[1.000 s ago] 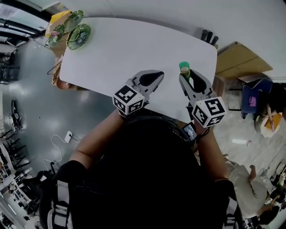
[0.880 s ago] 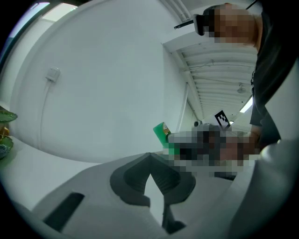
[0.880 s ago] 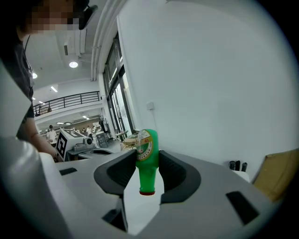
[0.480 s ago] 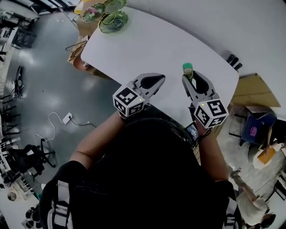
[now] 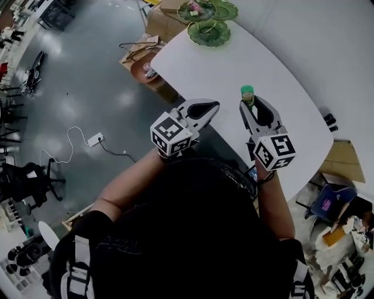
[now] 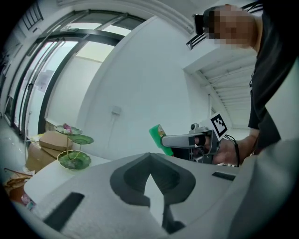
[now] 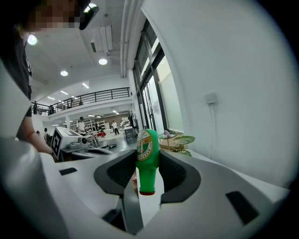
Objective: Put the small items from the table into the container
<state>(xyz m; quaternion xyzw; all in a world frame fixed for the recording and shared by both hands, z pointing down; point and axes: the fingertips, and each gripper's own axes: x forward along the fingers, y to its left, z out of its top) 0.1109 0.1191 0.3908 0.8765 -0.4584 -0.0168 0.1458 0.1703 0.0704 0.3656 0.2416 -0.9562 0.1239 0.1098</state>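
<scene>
My right gripper (image 5: pixel 250 104) is shut on a small green bottle (image 5: pixel 248 93) and holds it above the white table (image 5: pixel 234 58). In the right gripper view the green bottle (image 7: pixel 147 156) hangs cap down, pinched between both jaws of that right gripper (image 7: pixel 147 164). My left gripper (image 5: pixel 205 108) hovers over the table's near edge, beside the right one, shut with nothing in it. Its jaw tips meet in the left gripper view, where the left gripper (image 6: pixel 150 155) is empty and the bottle (image 6: pixel 157 137) shows in the right gripper (image 6: pixel 183 140).
A green tiered dish stand (image 5: pixel 209 29) stands at the table's far end, a small pink item in its top dish. Cardboard boxes (image 5: pixel 160 17) and a hanger lie on the floor to the left. A cable and power strip (image 5: pixel 93 140) run across the grey floor.
The head view has swung: table and dish stand now sit further right and up. Both grippers keep their places before me, the right one still holding the bottle.
</scene>
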